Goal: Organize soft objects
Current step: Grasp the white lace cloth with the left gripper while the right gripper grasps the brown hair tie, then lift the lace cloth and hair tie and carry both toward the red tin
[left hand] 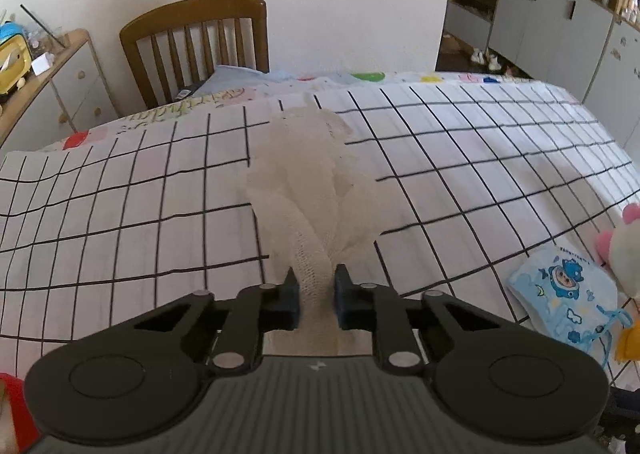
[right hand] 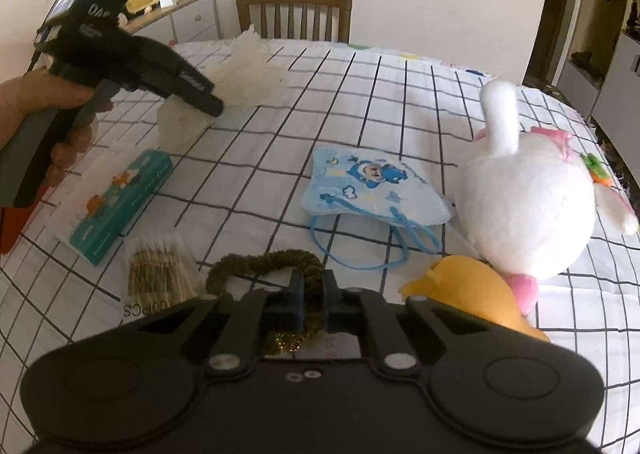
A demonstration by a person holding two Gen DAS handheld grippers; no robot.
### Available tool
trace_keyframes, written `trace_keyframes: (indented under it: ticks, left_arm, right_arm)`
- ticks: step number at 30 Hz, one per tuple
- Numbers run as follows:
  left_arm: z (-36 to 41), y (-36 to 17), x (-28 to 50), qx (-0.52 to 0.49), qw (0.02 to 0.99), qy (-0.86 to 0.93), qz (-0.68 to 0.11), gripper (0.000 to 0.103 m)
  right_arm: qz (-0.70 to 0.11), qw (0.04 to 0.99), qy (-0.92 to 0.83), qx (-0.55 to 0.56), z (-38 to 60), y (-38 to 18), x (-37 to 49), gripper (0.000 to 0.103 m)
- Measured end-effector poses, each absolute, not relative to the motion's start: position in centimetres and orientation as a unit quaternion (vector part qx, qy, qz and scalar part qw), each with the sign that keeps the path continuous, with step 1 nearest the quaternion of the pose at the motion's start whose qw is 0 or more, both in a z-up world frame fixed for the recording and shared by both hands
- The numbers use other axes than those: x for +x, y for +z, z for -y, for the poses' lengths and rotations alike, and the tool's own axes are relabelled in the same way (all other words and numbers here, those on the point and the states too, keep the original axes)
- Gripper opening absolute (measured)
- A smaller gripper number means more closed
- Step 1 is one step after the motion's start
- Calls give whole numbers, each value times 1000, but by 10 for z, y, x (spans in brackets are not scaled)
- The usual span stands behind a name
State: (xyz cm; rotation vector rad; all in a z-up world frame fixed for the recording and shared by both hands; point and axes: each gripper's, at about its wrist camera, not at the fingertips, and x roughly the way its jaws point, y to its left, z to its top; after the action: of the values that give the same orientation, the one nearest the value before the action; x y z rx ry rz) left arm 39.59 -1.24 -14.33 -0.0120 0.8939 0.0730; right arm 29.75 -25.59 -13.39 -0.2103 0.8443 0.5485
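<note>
My left gripper (left hand: 314, 282) is shut on a white gauze cloth (left hand: 308, 177) and holds it above the grid-patterned tablecloth (left hand: 120, 205); the cloth fans out ahead of the fingers. In the right wrist view the same left gripper (right hand: 218, 105) is at upper left with the gauze cloth (right hand: 252, 69) hanging from it. My right gripper (right hand: 312, 286) is shut on a brown fuzzy hair scrunchie (right hand: 260, 264) near the table's front edge. A blue cartoon face mask (right hand: 368, 189), a white plush rabbit (right hand: 528, 205) and a yellow plush toy (right hand: 476, 294) lie to the right.
A teal box (right hand: 120, 201) and a pack of cotton swabs (right hand: 156, 270) lie at the left front. A wooden chair (right hand: 294, 11) stands behind the table, a sideboard (right hand: 188, 13) to its left. The mask (left hand: 560, 290) and rabbit (left hand: 624, 246) show at the right in the left wrist view.
</note>
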Motion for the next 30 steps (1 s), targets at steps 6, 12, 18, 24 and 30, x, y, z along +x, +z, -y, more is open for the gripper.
trace_keyframes:
  ticks: [6,12,18,24,30]
  left_arm:
    - [-2,-124,383,-27,909,32,-415,13]
    - [-16,-100,363,-52,915,31,-399,13]
    - [-24,-71,334,-67,920,23,-385,13]
    - [-38,-48,301,-81,924,35,-372,13]
    - [-57,-27,260,-88,927,48,-360,13]
  right_arm:
    - [-383,884,258,-70,263,-112,291,7]
    - [-354,897,261,-41,270,-78,288,7]
    - [-335,900,280,-14,268,-47,277,7]
    - [-310,900,306,-10,254,-20,259,7]
    - [-300,894,334,0,229,0,247,7]
